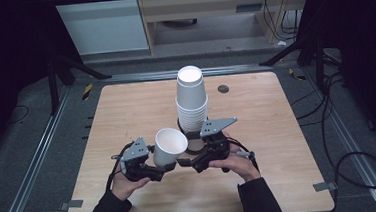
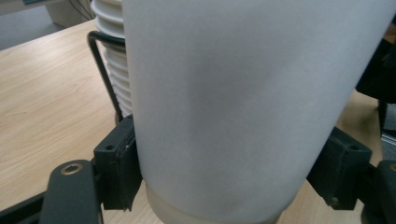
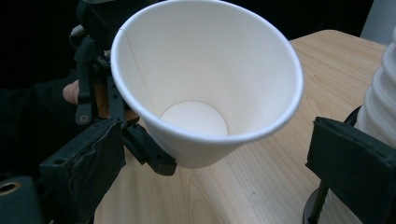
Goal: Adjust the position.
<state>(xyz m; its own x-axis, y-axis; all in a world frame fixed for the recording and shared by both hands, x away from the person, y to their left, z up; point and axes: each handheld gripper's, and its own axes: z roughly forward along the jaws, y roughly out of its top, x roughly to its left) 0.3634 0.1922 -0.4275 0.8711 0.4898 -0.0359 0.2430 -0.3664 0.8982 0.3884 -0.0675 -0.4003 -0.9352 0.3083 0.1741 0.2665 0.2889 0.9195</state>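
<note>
Nearest, two dark sleeves and hands are seen coming in at the near edge of the wooden table (image 1: 126,105), each holding a gripper. At the near left, the left gripper (image 1: 156,172) is clamped on the lower wall of a single white paper cup (image 1: 169,146); in the left gripper view its two black jaws are pressed against the cup's sides, just above the base. The cup is held off the tabletop near the table's middle, tilted so that its open mouth faces up and toward the right gripper. Just to the right, the right gripper (image 1: 184,162) is pointed at the cup, and its jaws are spread wide; in the right gripper view they are seen on either side of the cup's rim, with no contact visible. Directly behind the two grippers, a tall stack of white cups (image 1: 191,99) is stood upside down in a black wire holder (image 2: 103,70). Farther off, a small dark round grommet (image 1: 223,89) is set into the tabletop toward its far right.
</note>
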